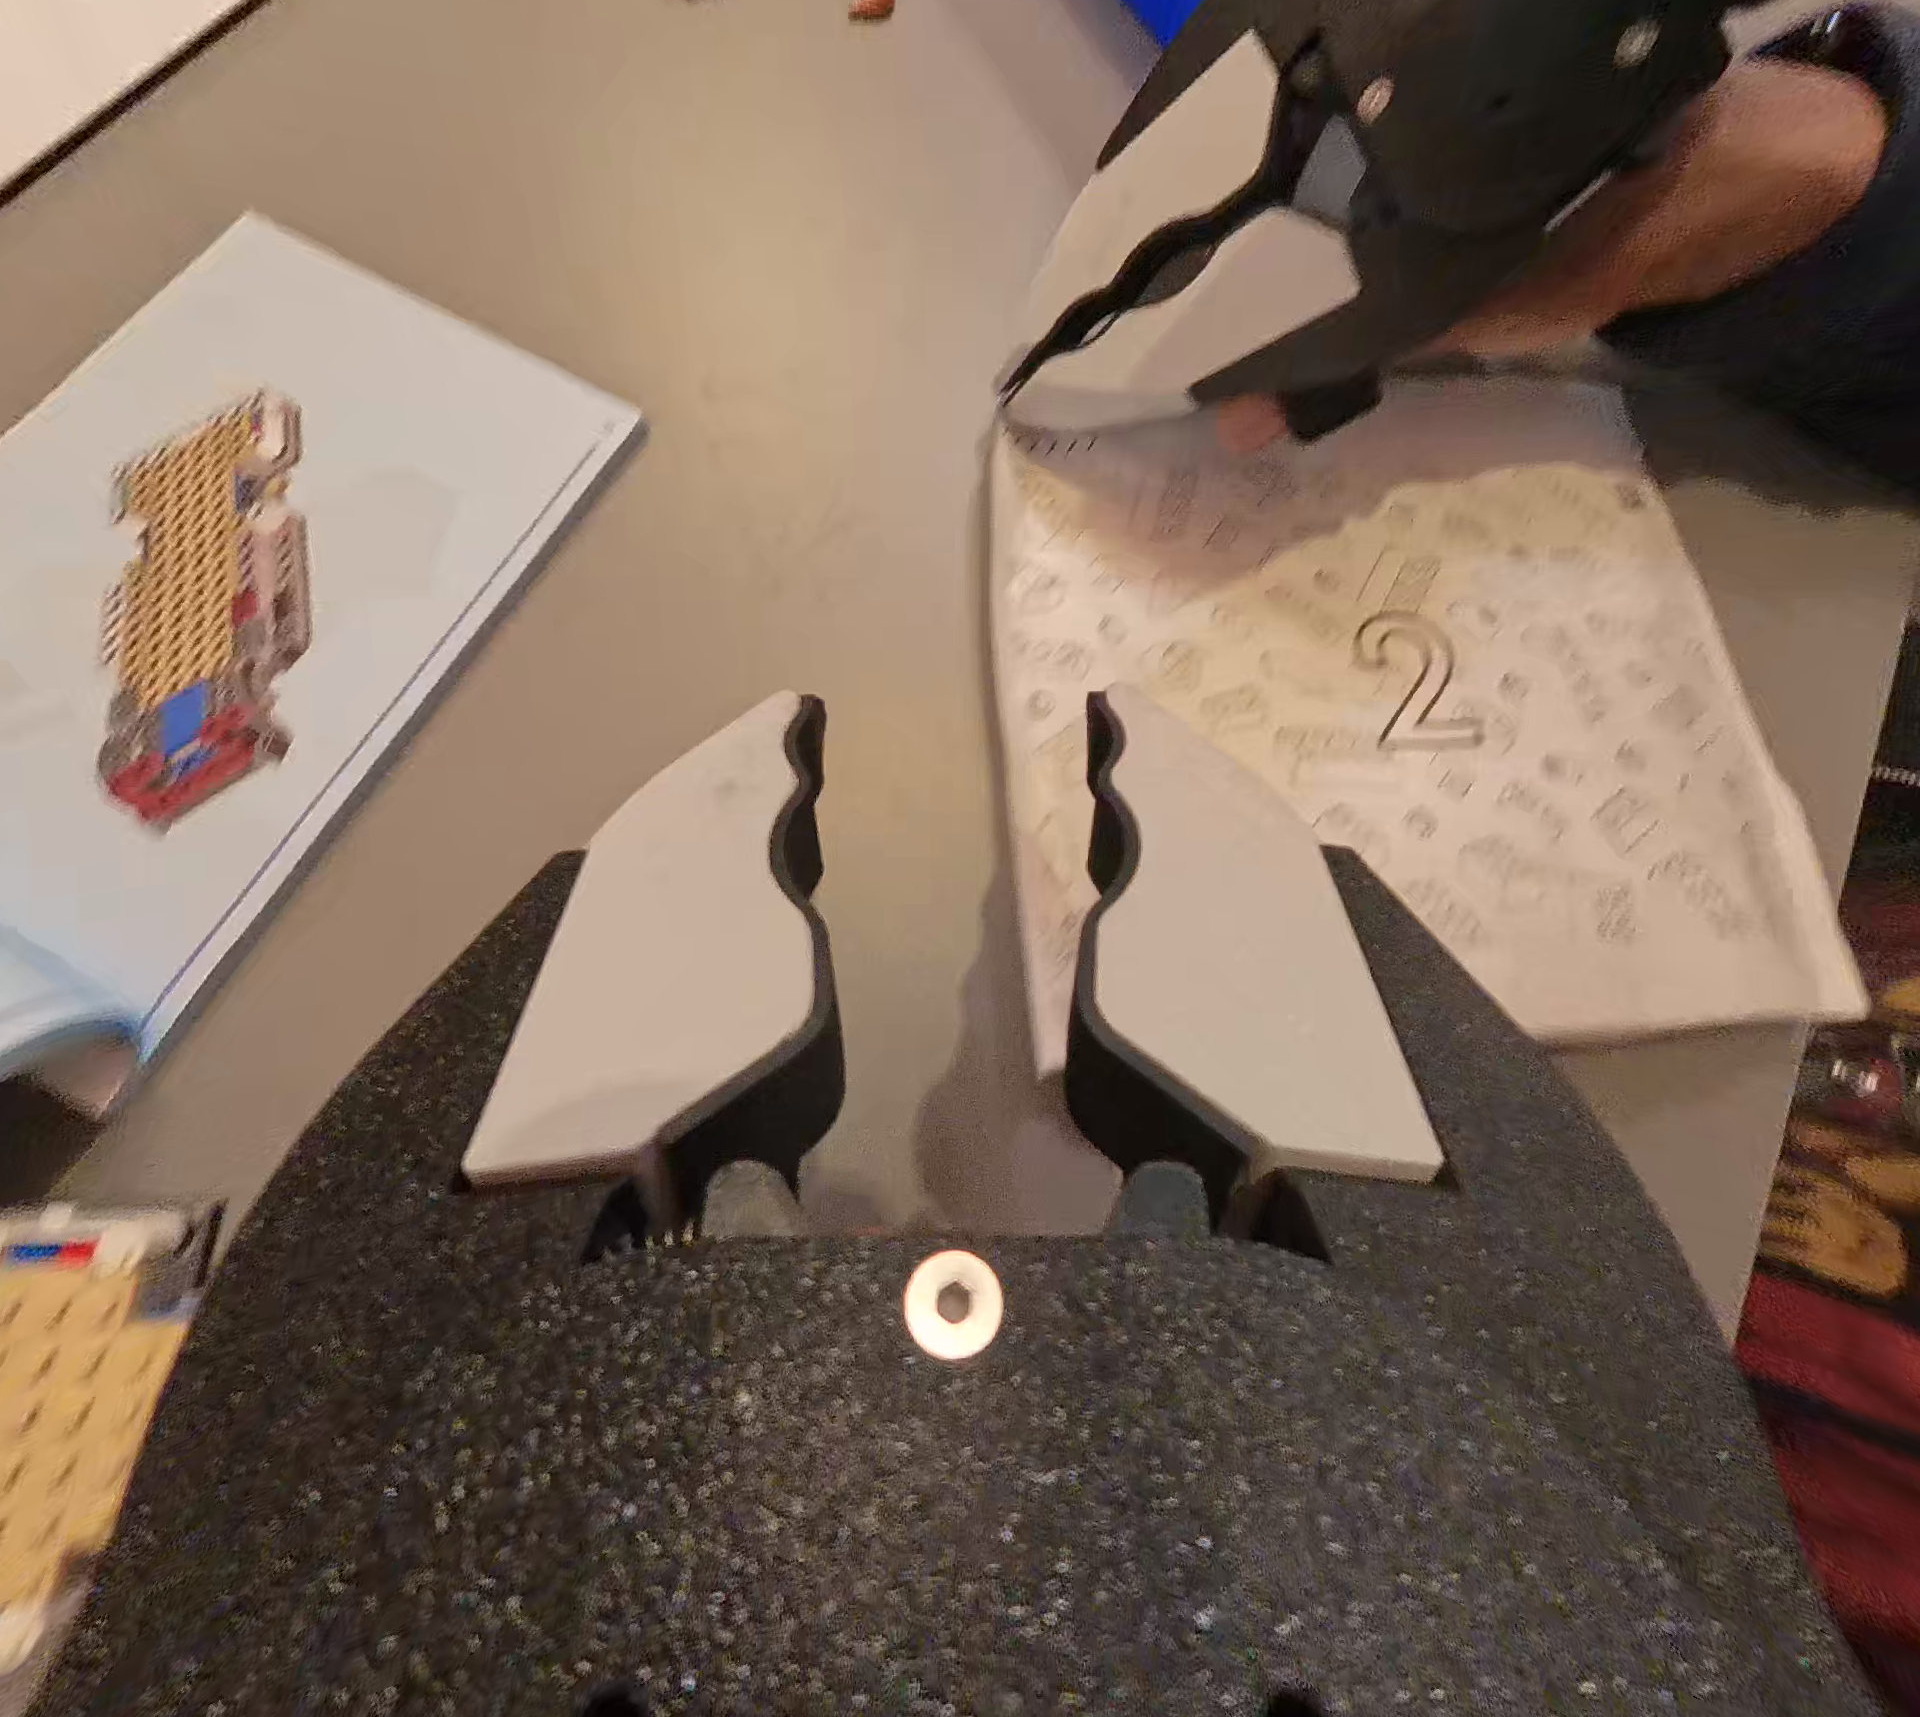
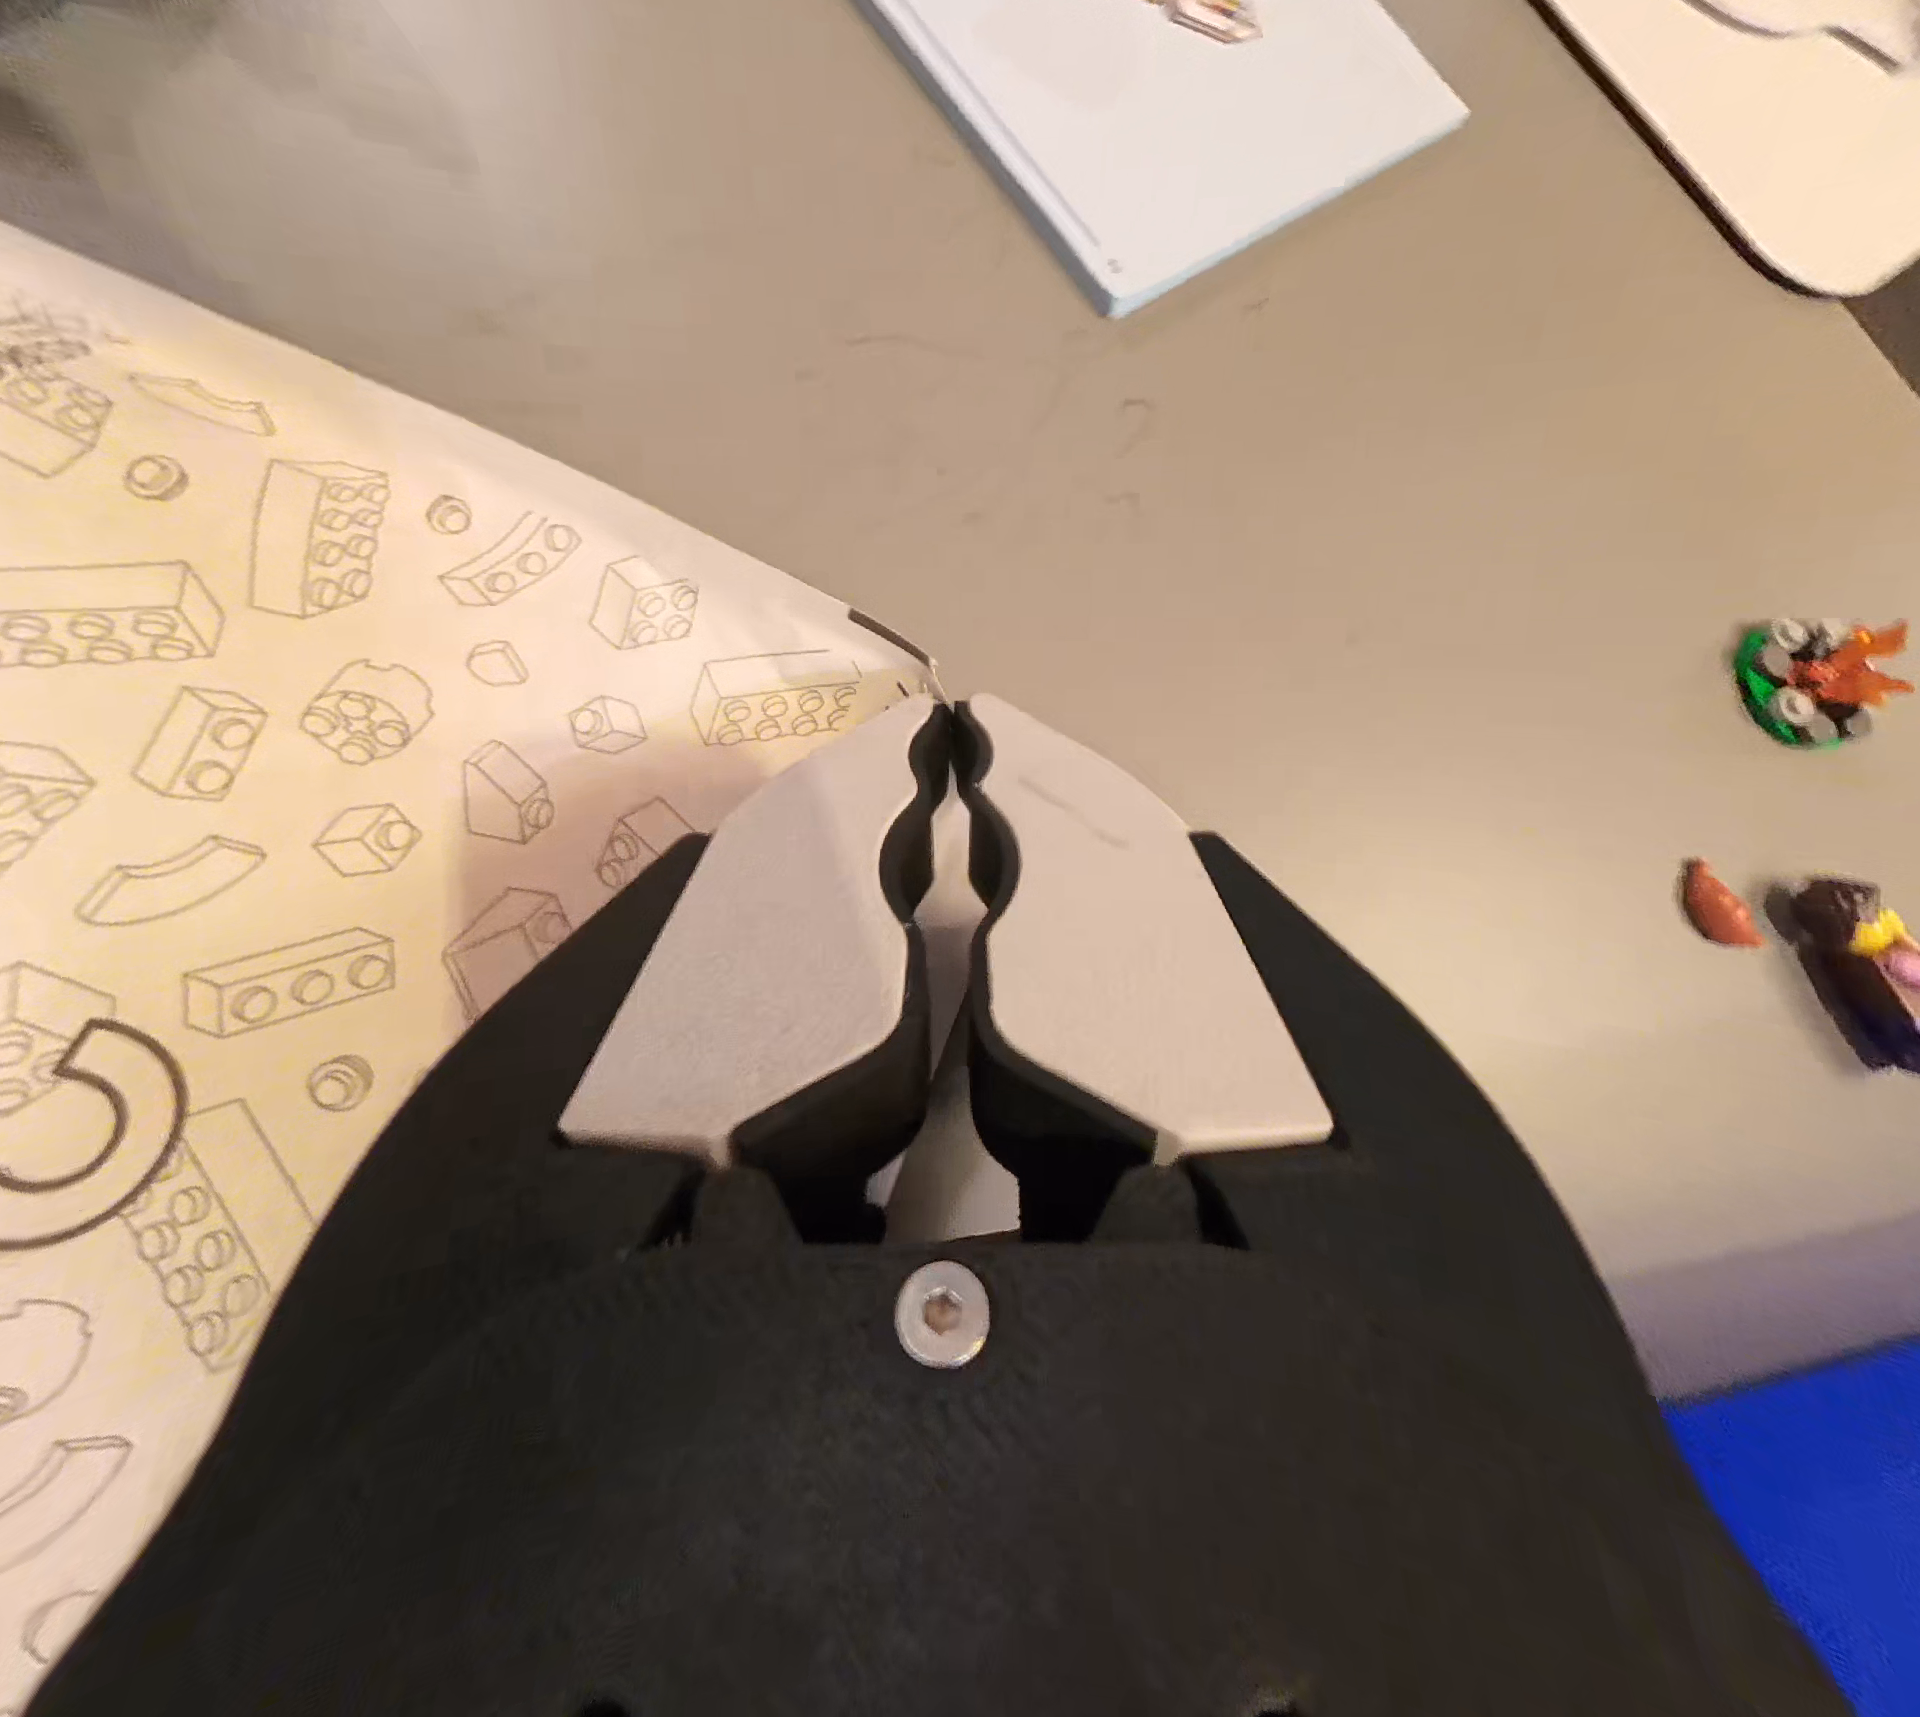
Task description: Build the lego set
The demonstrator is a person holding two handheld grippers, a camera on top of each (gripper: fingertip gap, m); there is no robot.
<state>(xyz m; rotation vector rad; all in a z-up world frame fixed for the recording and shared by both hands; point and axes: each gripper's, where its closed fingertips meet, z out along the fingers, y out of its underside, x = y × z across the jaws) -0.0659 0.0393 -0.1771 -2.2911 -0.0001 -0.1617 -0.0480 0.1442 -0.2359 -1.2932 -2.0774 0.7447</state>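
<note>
Your right tool pinches the corner of the white paper bag; keep that pinch firm. Your left tool gapes empty, just left of the bag's edge, over the worktop.

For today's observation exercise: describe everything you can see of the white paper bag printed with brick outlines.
The paper bag is white to cream, covered in thin outline drawings of toy bricks, with one large numeral. It looks like thin, slightly creased paper. It lies on the beige table, overhanging the table's edge. The right hand-held gripper is shut on its corner, lifting that part. The left hand-held gripper is open over its long edge, not gripping it.
</note>
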